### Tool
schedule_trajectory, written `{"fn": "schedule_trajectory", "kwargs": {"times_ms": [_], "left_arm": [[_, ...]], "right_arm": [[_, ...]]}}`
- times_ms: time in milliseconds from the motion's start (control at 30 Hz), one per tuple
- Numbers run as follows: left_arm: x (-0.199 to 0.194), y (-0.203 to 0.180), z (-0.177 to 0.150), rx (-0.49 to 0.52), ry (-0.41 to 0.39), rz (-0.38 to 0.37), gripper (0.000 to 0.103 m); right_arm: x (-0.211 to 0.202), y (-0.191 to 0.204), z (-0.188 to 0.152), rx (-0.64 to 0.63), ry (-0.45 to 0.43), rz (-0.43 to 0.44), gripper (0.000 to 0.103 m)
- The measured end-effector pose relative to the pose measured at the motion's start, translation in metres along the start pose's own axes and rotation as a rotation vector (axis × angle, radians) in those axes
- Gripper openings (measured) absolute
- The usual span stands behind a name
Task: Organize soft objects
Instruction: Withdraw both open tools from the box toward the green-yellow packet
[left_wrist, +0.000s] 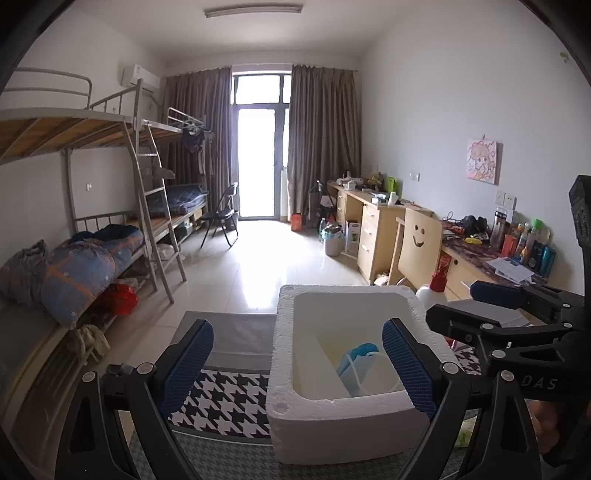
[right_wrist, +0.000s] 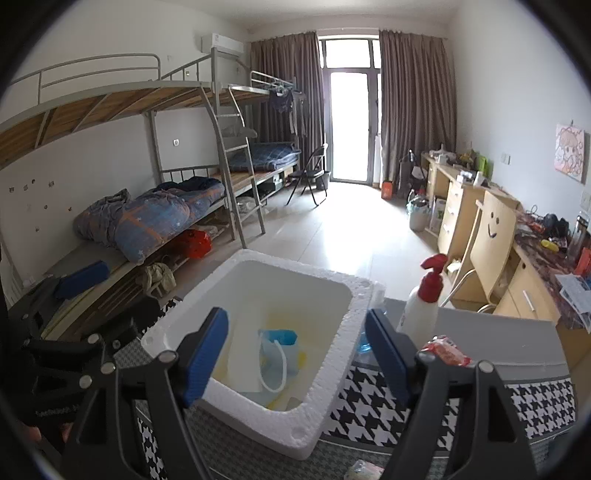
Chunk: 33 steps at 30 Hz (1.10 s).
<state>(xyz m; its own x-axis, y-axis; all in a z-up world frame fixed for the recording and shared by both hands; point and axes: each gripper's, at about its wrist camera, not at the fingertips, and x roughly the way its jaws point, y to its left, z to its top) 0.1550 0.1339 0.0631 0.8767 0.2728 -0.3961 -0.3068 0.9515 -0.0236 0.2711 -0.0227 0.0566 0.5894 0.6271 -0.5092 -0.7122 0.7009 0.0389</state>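
A white foam box (left_wrist: 280, 373) (right_wrist: 332, 354) stands on a houndstooth-patterned table. Inside it lies a blue face mask (left_wrist: 356, 360) (right_wrist: 277, 345) with a white ear loop, on a yellowish floor. My left gripper (left_wrist: 297, 363) is open and empty, its fingers straddling the box's left wall. My right gripper (right_wrist: 297, 350) is open and empty, above the box's near right rim. The right gripper also shows at the right of the left wrist view (left_wrist: 491, 306). A red-and-white soft packet (right_wrist: 445, 349) lies by the right finger.
A white pump bottle with a red top (right_wrist: 423, 299) (left_wrist: 437, 284) stands right of the box. A blue-capped bottle (right_wrist: 364, 341) sits behind the box rim. A pale packet (right_wrist: 364, 470) lies at the table's near edge. Bunk beds stand left, desks and a smiley chair (right_wrist: 493, 229) right.
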Motion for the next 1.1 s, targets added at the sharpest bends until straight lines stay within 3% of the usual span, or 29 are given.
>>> {"fn": "schedule_trajectory", "kwargs": {"times_ms": [333,433,700,1100], "left_arm": [[-0.014,-0.007,0.001,-0.003,-0.025,-0.004,0.099],[-0.016,-0.008,0.000,-0.004,-0.033,0.004,0.102],[-0.026,-0.011,-0.002,0.000,-0.051,0.015,0.102],[-0.044,-0.025,-0.007,0.014,-0.064,-0.029,0.102]], "right_arm": [[-0.018,-0.003,-0.008,0.020,-0.031,-0.006,0.081],[-0.023,-0.005,-0.011,0.029,-0.042,-0.010,0.087],[-0.035,-0.006,-0.016,0.029,-0.071,-0.037,0.094],[-0.056,-0.013,-0.027,0.043,-0.099,-0.040,0.095]]}}
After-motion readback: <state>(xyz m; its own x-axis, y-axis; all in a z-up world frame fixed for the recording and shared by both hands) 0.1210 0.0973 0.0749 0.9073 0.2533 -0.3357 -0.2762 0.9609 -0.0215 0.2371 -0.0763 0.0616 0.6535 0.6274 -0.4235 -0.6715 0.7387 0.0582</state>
